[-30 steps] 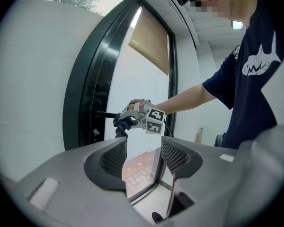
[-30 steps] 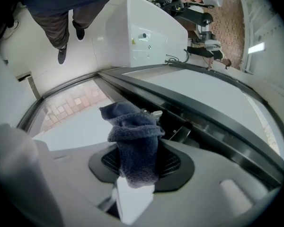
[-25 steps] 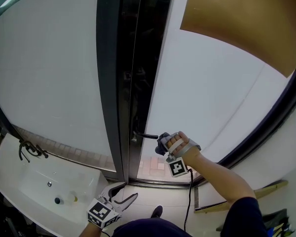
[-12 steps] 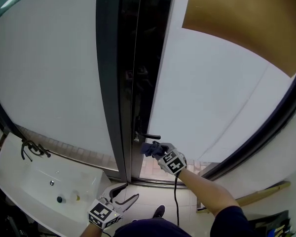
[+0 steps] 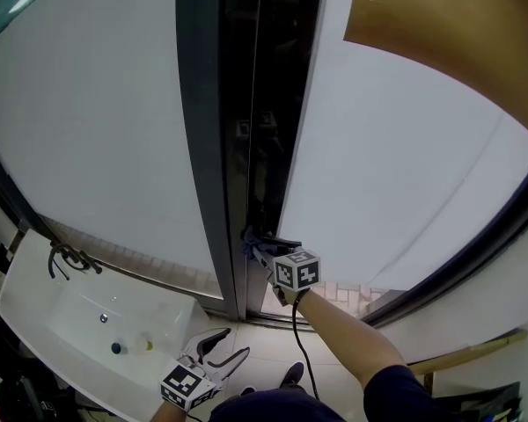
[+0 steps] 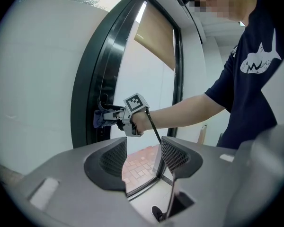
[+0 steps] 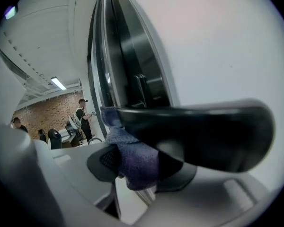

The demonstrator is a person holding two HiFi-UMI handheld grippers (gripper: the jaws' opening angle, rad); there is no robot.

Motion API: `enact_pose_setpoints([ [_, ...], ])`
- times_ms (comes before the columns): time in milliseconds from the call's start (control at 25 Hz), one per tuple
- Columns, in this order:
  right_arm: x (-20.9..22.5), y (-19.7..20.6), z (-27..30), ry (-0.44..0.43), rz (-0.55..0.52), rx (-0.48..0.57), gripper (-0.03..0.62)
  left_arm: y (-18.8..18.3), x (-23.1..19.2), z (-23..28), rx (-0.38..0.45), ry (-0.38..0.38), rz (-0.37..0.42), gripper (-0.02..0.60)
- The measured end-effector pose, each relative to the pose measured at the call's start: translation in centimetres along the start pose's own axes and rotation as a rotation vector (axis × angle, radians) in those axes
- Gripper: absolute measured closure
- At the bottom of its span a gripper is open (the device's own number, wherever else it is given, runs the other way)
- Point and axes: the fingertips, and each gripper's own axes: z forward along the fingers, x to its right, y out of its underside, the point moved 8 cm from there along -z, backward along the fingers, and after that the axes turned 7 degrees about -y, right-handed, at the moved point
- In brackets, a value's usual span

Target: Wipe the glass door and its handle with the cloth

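Observation:
The frosted glass door [image 5: 396, 174] hangs in a dark frame [image 5: 216, 148], and its black lever handle [image 5: 284, 241] sticks out near the frame's lower part. My right gripper [image 5: 262, 250] is shut on a blue-purple cloth [image 5: 250, 237], pressing it against the handle's inner end by the frame. Seen from the right gripper view, the cloth [image 7: 132, 157] bunches between the jaws directly under the large dark handle [image 7: 203, 126]. The left gripper view shows the cloth [image 6: 98, 120] against the frame [image 6: 92, 79]. My left gripper [image 5: 218, 348] hangs low, open and holding nothing, away from the door.
A white sink [image 5: 35, 323] with a dark tap [image 5: 66, 258] sits at lower left. A second frosted pane [image 5: 88, 130] lies left of the frame. A tan blind [image 5: 458, 33] covers the door's top. People [image 7: 80, 117] stand far off.
My right gripper has slid left along the handle with the cloth, from the handle's outer end to its inner end at the frame. The left gripper has stayed low.

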Motion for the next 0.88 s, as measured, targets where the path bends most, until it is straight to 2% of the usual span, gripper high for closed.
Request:
enact_pose_setpoints([
  [80, -0.2, -0.3, 0.2, 0.022, -0.035, 0.025, 0.378, 0.3, -0.3, 0.0, -0.005, -0.01, -0.002, 0.357],
  [160, -0.4, -0.2, 0.2, 0.049, -0.043, 0.062, 0.376, 0.4, -0.5, 0.1, -0.008, -0.016, -0.005, 0.357],
  [280, -0.3, -0.1, 0.3, 0.068, 0.046, 0.134, 0.38, 0.6, -0.8, 0.2, -0.012, -0.02, -0.009, 0.357],
  [400, 0.0, 0.0, 0.5, 0.081, 0.115, 0.168, 0.429, 0.7, -1.0, 0.4, -0.017, -0.023, -0.013, 0.357],
  [760, -0.2, 0.2, 1.0, 0.143, -0.074, -0.018, 0.442, -0.1, -0.4, 1.3, -0.007, 0.004, -0.002, 0.357],
  [880, 0.2, 0.5, 0.6, 0.166, -0.068, -0.05, 0.442, 0.1, -0.1, 1.2, -0.008, 0.006, 0.007, 0.357],
])
